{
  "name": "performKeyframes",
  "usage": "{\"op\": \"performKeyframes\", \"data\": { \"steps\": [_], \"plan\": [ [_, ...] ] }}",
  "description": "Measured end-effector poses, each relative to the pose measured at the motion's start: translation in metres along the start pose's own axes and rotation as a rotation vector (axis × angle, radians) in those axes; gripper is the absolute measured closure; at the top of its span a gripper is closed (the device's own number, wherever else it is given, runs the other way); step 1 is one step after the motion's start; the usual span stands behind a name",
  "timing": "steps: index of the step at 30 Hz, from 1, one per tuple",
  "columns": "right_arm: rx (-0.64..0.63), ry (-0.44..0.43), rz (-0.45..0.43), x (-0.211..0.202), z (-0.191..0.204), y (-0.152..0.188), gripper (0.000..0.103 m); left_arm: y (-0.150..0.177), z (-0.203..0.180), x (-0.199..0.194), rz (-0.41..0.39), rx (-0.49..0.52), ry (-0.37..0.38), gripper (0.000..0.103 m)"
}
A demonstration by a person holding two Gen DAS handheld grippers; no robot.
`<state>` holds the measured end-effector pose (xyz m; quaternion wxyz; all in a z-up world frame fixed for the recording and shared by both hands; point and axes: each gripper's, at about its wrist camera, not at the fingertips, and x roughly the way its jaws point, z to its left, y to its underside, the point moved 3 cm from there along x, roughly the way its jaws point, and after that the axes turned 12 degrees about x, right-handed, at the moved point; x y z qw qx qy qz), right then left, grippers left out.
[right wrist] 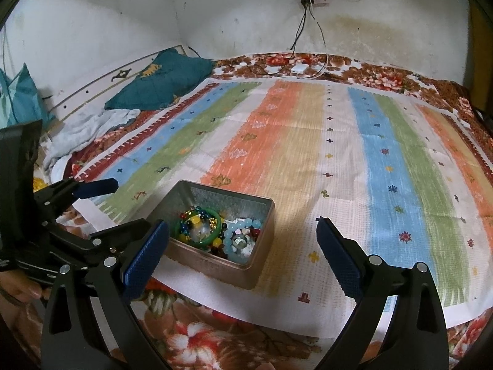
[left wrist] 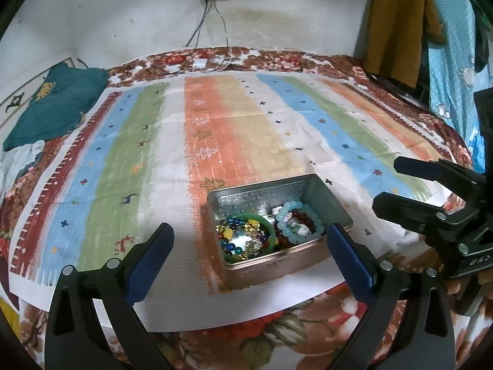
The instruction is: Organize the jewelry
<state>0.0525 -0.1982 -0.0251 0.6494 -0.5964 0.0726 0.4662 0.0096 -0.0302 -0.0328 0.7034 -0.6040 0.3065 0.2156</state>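
I can read almost nothing here. My right hand-held gripper [left wrist: 397, 185], seen from the left wrist view, carries a few small pale characters on its black body, but they are too blurred and too tiny for me to make out. The embossed pattern on the inner wall of the metal tin [left wrist: 246, 199] is not legible as lettering. The striped cloth [right wrist: 308, 141] carries only little figures, no words.

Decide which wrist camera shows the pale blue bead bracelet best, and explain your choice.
The left wrist view: the bracelet lies near the centre, its whole ring visible inside the tin. The right wrist view shows it smaller, partly hidden by the tin's wall.
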Motion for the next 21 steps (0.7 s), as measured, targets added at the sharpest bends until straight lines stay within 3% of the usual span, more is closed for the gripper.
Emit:
{"op": "performKeyframes", "data": {
  "steps": [21],
  "plan": [
    [-0.001, 0.001, 0.001, 0.0, 0.0004, 0.0005, 0.006, 0.0017, -0.0045, 0.004, 0.017, 0.002, 0.012, 0.006]
  ]
}}
